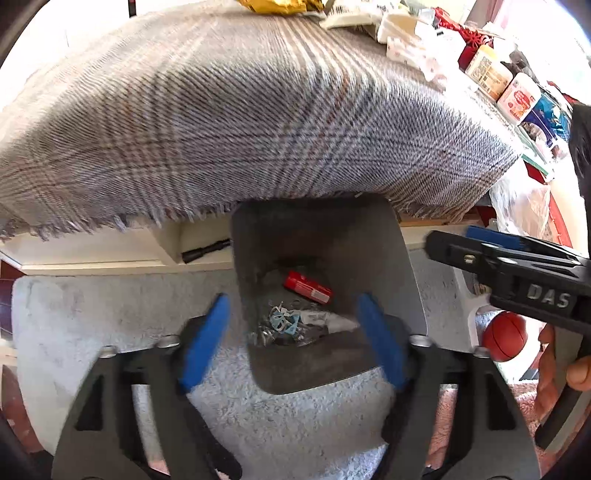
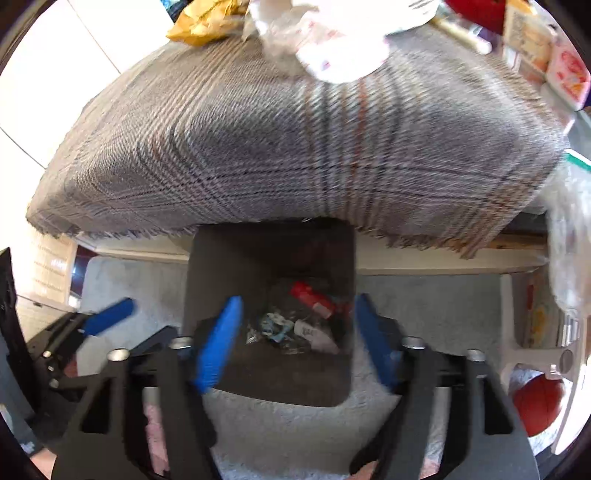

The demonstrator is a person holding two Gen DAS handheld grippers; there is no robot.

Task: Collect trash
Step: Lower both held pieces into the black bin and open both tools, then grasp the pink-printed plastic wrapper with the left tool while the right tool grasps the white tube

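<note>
A dark grey bin (image 1: 384, 258) (image 2: 207, 266) stands on the grey rug below the table edge. Inside lie a red packet (image 1: 306, 287) (image 2: 312, 297), crumpled blue-white scraps (image 1: 282, 321) (image 2: 275, 328) and a white wrapper (image 1: 332, 321) (image 2: 317, 336). My left gripper (image 1: 295, 339) hangs open and empty above the bin. My right gripper (image 2: 295, 339) is also open and empty above the bin; it shows from the side in the left wrist view (image 1: 517, 266). On the plaid-covered table (image 1: 221, 110) (image 2: 258, 140) lie a yellow wrapper (image 1: 280, 5) (image 2: 207, 20) and crumpled white plastic (image 2: 325, 37).
Boxes and packets (image 1: 509, 88) line the table's right side. A clear plastic bag (image 1: 521, 206) (image 2: 569, 236) hangs at the right. An orange ball (image 1: 504, 339) (image 2: 537, 406) lies on the floor to the right of the bin. A grey rug (image 1: 110, 317) covers the floor.
</note>
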